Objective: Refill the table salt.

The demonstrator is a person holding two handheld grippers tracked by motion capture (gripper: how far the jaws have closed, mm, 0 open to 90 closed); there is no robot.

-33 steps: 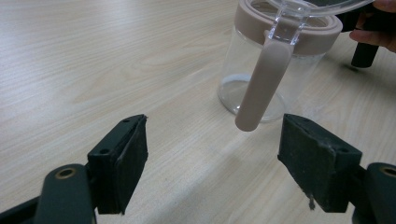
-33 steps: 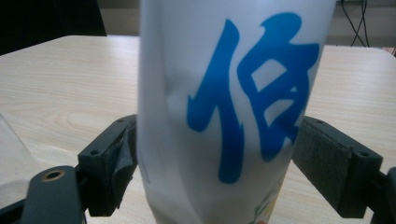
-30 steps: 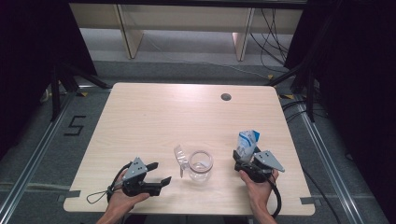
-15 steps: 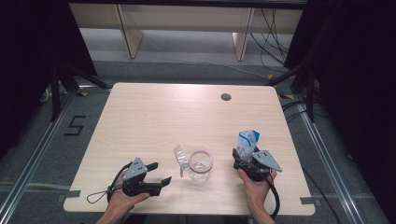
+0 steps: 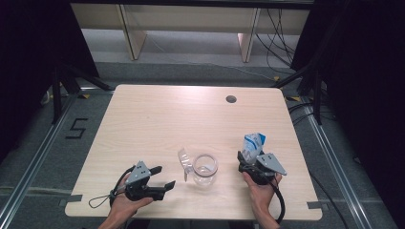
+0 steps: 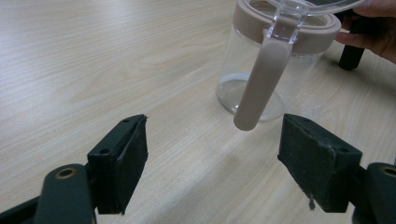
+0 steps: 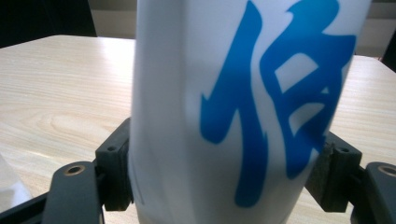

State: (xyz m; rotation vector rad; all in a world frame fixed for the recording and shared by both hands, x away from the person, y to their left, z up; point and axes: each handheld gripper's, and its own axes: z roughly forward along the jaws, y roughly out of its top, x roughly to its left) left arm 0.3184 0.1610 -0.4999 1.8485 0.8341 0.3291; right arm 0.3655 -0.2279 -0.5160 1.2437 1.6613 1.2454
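Near the front edge of the table (image 5: 167, 114), in the middle: a clear jar (image 5: 205, 169) with a light brown rim, standing up straight. Top open, with a see-through lid flap (image 5: 184, 160) sticking out on the jar's left side.

Left of the jar, near but not touching: the left gripper (image 5: 165, 175), held in the person's left hand and pointing at the jar. Fingers spread wide, nothing between them. Seen from the left gripper view (image 6: 219, 158): two black pads far apart, bare wood between them, and the jar (image 6: 275, 60) just ahead. Hanging down the jar's side, the long light brown handle (image 6: 261, 84), closer to the right pad but not touching it.

Right of the jar, a little apart: the right gripper (image 5: 249, 157), held in the person's right hand. Between its fingers, a white bag (image 5: 252, 145) with blue writing, standing up above the gripper. Fingers just now closing in on the bag. Up close in the right gripper view (image 7: 219, 177): the white bag (image 7: 210, 93) sitting between the two pads, both pads pressed against its sides. Big blue marks on the front of the bag.

Far behind the jar, toward the back right: a small dark hole (image 5: 231, 99) in the table top.
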